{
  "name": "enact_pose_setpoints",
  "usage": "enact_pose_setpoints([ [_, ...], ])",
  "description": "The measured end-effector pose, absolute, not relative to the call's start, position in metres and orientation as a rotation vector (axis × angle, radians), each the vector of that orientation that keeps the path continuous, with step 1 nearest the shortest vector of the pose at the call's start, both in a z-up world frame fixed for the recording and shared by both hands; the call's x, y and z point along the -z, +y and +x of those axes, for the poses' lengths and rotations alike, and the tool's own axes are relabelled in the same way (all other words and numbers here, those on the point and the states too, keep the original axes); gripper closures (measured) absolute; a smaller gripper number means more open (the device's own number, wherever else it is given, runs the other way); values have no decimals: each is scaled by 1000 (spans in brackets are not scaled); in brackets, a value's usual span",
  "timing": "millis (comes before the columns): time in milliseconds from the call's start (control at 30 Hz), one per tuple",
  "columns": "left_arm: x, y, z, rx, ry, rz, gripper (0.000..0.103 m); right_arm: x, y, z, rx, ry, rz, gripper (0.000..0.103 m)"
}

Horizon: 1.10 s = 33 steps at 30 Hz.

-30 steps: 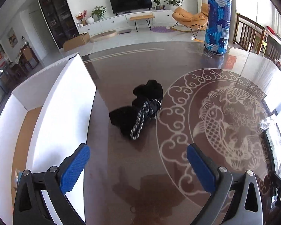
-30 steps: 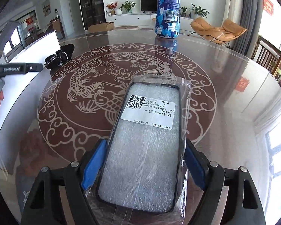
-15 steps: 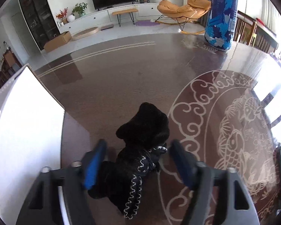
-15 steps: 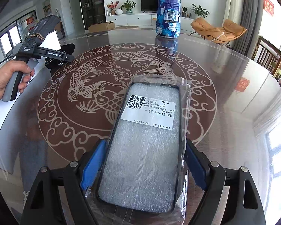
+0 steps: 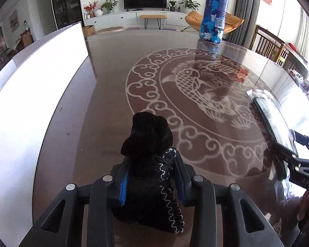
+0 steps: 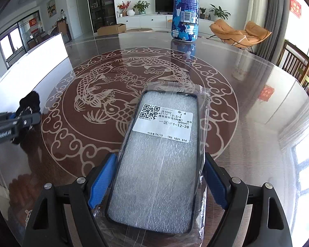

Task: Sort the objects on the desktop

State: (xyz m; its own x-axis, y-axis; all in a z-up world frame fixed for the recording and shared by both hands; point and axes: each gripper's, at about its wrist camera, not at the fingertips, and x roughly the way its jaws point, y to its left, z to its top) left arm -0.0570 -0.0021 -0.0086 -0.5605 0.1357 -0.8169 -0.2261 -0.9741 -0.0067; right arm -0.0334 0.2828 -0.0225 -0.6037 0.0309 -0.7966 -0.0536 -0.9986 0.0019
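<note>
Left claw point(image 5: 152, 177) clenched on the black fabric bundle point(image 5: 149, 156), jaws just drawn in from wide, blue pads pressing both flanks of the cloth where the white zigzag stitching runs. Bundle resting on the glossy worktop point(image 5: 113, 78), just outside the carp medallion, beside the white box point(image 5: 41, 86) along the left edge. Right claw point(image 6: 157, 183) straddling the bagged phone case point(image 6: 160, 164), pads at its long edges through the clear wrapper; whether they truly press it, hard to tell, though the case looks seated between them, lying flat on the worktop near the front of the medallion. Tall blue patterned bottle point(image 6: 185, 10) upright at the far side, well apart from both. For the step in hand, best judged as securing the soft bundle before carrying it to the white box: squeeze far enough to gather the loose folds, since plush cloth gives and can slip out; lift straight up before swinging left, clearing the box wall rather than dragging over the glass; watch the trailing stitched flap near the claw base, likely to snag or dangle. Keep the right claw quiet meanwhile, so the slick wrapper does not slide on the polished surface.
</note>
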Motion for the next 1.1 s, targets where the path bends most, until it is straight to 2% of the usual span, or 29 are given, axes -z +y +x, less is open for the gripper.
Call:
enact_pose_setpoints([
  [33,9,2,-49,-2619,151,-1340,63,23,283,-33,-2770,38,-1375,20],
  [100,10,5,-42,-2651,145,-1330,52,23,283,-33,-2770,38,-1376,20],
  [167,13,8,-45,-2648,146,-1330,24,23,283,-33,-2770,35,-1377,18],
  [200,14,9,-45,-2662,163,-1331,18,23,283,-34,-2765,36,-1380,16],
  [233,14,6,-47,-2668,155,-1342,12,24,283,-35,-2759,39,-1386,12],
  [267,14,3,-49,-2659,128,-1353,11,25,284,-35,-2755,45,-1389,10],
  [333,15,6,-53,-2652,133,-1357,7,25,285,-34,-2753,47,-1388,9],
  [367,17,6,-52,-2641,139,-1364,0,25,285,-35,-2752,47,-1389,9],
  [633,19,10,-51,-2638,140,-1364,0,25,288,-35,-2762,71,-1394,5],
  [1100,19,10,-51,-2638,141,-1364,0,25,289,-35,-2761,72,-1395,4],
])
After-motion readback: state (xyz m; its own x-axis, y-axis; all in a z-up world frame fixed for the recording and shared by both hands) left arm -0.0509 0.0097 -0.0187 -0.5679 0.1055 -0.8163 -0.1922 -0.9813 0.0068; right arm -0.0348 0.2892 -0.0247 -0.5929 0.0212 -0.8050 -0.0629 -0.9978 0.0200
